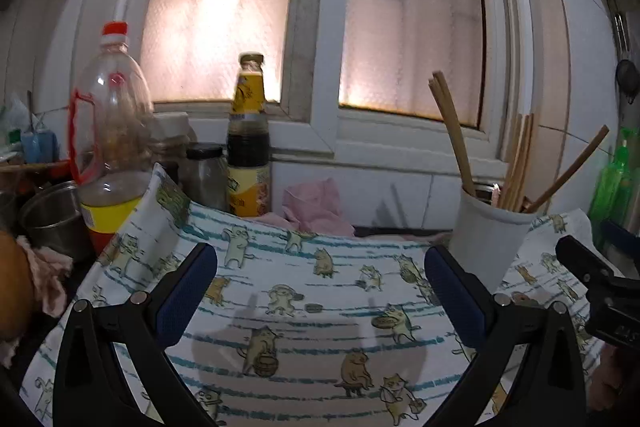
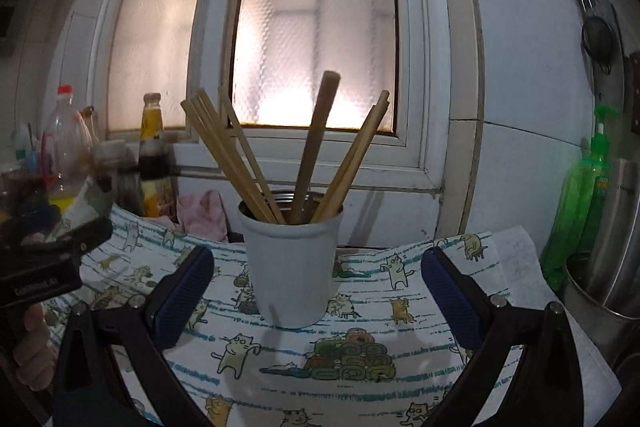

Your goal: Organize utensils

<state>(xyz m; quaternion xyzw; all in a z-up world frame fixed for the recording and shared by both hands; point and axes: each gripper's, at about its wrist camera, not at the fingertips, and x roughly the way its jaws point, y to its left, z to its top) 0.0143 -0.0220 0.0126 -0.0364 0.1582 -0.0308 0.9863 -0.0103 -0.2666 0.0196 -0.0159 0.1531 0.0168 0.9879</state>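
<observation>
A white cup [image 2: 291, 267] stands upright on a cat-print cloth [image 2: 360, 355] and holds several wooden chopsticks [image 2: 232, 155] and a thicker wooden handle [image 2: 316, 143]. My right gripper [image 2: 316, 295] is open and empty, with the cup between and just beyond its blue pads. The cup also shows in the left wrist view [image 1: 490, 247], at the right. My left gripper [image 1: 320, 291] is open and empty above the cloth [image 1: 312, 307], left of the cup. Each gripper shows at the edge of the other's view.
A red-capped plastic bottle [image 1: 110, 131], a dark sauce bottle [image 1: 248, 147], jars and a steel bowl [image 1: 52, 219] crowd the left. A pink rag [image 1: 316, 207] lies by the window wall. A green soap bottle [image 2: 580, 203] and a steel pot [image 2: 608, 247] stand at the right.
</observation>
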